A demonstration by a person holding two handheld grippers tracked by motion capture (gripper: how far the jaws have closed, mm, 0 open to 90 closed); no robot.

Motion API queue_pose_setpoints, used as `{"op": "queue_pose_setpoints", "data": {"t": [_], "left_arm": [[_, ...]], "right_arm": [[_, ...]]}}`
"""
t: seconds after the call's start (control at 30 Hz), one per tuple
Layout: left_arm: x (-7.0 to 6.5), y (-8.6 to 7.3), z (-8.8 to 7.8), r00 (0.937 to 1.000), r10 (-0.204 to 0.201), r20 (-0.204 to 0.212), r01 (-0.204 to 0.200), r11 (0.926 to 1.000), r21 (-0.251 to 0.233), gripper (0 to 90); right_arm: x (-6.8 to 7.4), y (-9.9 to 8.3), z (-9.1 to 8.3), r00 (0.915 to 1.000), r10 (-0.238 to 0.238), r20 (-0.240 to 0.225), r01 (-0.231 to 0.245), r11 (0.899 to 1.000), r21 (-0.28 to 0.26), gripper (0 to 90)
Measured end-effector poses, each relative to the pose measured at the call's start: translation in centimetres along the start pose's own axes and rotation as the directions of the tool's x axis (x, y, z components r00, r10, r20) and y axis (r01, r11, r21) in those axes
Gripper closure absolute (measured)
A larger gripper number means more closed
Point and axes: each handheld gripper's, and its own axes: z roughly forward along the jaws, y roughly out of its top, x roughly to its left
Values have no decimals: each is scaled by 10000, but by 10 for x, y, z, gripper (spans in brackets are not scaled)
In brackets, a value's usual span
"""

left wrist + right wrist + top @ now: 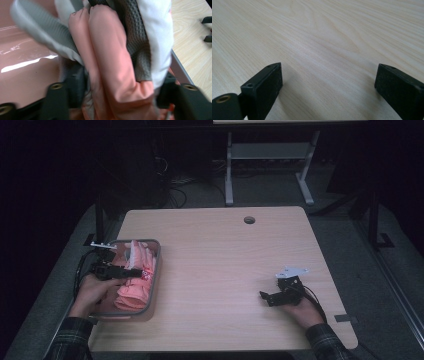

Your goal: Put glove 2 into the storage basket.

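A grey-rimmed bin (156,270) stands at the table's left edge and holds a pile of pink clothes (134,292). My left gripper (131,273) reaches into it from the left, low over the pile. In the left gripper view, a bundle of peach fabric (110,57), grey knit (136,37) and white cloth (156,37) sits between the parted jaws of that gripper (120,82), which stands open around it. My right gripper (266,298) rests on the bare table at the front right, pointing left. Its jaws (328,75) are wide open with only wood between them.
The wooden table (225,265) has a round cable hole (249,220) near its far edge. The bin's pink floor (27,75) shows left of the bundle. A desk frame (270,165) and cables stand on the floor behind the table.
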Motion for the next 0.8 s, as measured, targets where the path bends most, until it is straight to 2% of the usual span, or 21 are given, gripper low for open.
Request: {"op": "queue_pose_setpoints", "data": {"t": [0.03, 0.07, 0.13, 0.23, 0.3, 0.43, 0.57, 0.67, 0.8], "left_arm": [[0, 0, 0, 10000, -4, -42, 4, 10000, -29, 272], [-1, 1, -1, 10000, -14, -42, 14, 10000, -50, 272], [-1, 2, -1, 10000, 1, -86, -1, 10000, 55, 209], [-5, 5, -6, 9992, 104, -380, -103, 9999, 36, 138], [-7, 7, -11, 9983, 178, -559, -183, 9998, -78, 133], [-13, 12, -24, 9978, 310, -594, -330, 9989, -328, 133], [-21, 20, -40, 9951, 640, -750, -686, 9958, -607, 133], [-31, 27, -51, 9921, 897, -873, -977, 9909, -922, 133], [-44, 35, -58, 9875, 1325, -848, -1423, 9822, -1227, 133]], "right_arm": [[0, 0, 0, 10000, -5, 1, 5, 10000, -2, 72], [0, 0, 0, 10000, -5, 1, 5, 10000, -2, 72], [0, 0, 0, 10000, -3, 0, 3, 10000, -1, 72], [0, 0, 0, 10000, -4, 1, 4, 10000, -4, 72], [0, 0, 0, 10000, -28, -3, 28, 10000, -22, 72], [0, 0, 0, 10000, 1, 4, -1, 10000, -14, 72], [0, 0, 0, 10000, -38, 1, 38, 10000, -32, 72], [0, 0, 0, 10000, -29, 2, 29, 10000, -28, 72], [0, 0, 0, 10000, -39, 5, 39, 10000, -32, 72]]}}
